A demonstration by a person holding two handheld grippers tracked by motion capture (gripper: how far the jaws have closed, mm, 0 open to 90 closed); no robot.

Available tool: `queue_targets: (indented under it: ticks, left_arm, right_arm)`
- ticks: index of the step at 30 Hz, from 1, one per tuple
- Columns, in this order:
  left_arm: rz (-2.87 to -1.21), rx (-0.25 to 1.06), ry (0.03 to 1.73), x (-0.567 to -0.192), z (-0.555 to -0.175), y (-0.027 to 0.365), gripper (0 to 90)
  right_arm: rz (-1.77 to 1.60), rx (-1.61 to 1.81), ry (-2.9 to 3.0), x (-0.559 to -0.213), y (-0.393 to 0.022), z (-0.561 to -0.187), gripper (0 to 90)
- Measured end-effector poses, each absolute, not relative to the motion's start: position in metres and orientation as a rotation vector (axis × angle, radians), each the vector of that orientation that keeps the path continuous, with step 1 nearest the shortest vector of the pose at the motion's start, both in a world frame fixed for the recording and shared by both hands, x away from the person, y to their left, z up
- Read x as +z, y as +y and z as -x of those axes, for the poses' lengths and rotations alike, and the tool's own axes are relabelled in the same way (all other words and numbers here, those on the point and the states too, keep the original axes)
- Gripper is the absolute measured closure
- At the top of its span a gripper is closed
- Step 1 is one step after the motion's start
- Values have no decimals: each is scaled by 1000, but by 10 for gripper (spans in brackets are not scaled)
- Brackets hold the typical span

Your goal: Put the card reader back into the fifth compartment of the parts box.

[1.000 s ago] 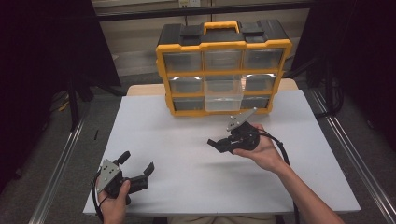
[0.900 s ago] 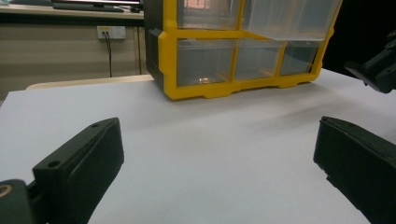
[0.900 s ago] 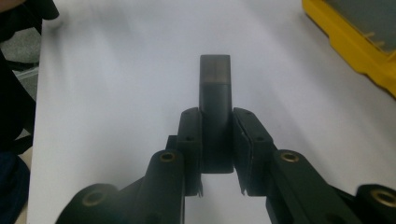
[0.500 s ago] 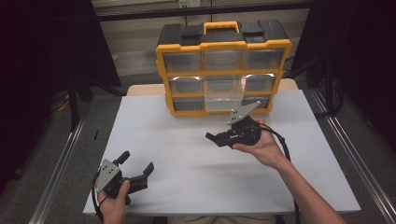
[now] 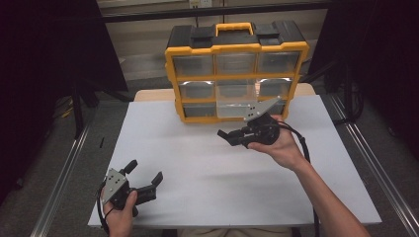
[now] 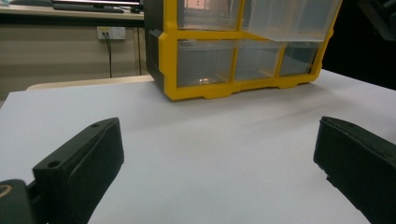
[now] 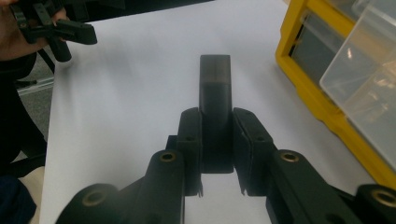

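Right gripper (image 5: 228, 136) clamped on a dark block (image 7: 215, 100), held above the white table (image 5: 207, 168) just in front of the yellow organizer (image 5: 236, 74). In the right gripper view the block stands out between the two pads; its lower end is hidden by the jaws, and what it is can't be made out. In the high view the block is too small and dark to separate from the jaws. One clear drawer (image 7: 369, 79) is pulled out, cut off at the frame edge; contents unreadable. Left gripper (image 5: 146, 178) sits low at the near-left table corner, jaws wide apart, nothing between them.
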State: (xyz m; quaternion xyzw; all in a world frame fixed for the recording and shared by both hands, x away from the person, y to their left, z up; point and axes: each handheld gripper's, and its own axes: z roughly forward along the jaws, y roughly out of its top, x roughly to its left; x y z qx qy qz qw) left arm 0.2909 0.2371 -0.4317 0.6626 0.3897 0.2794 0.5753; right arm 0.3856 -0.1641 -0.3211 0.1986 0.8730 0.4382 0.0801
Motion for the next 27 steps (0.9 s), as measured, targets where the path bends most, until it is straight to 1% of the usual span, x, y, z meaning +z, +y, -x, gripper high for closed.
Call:
queue_targets:
  ticks: [8,27]
  left_arm:
    - [-1552,654,912,-432,-291,237,17]
    - [-1562,650,909,-432,-291,237,17]
  right_arm:
    - [-579,1306,2587,-304,-167,-388,738]
    - [-578,1303,2531,-276,-174,-394,739]
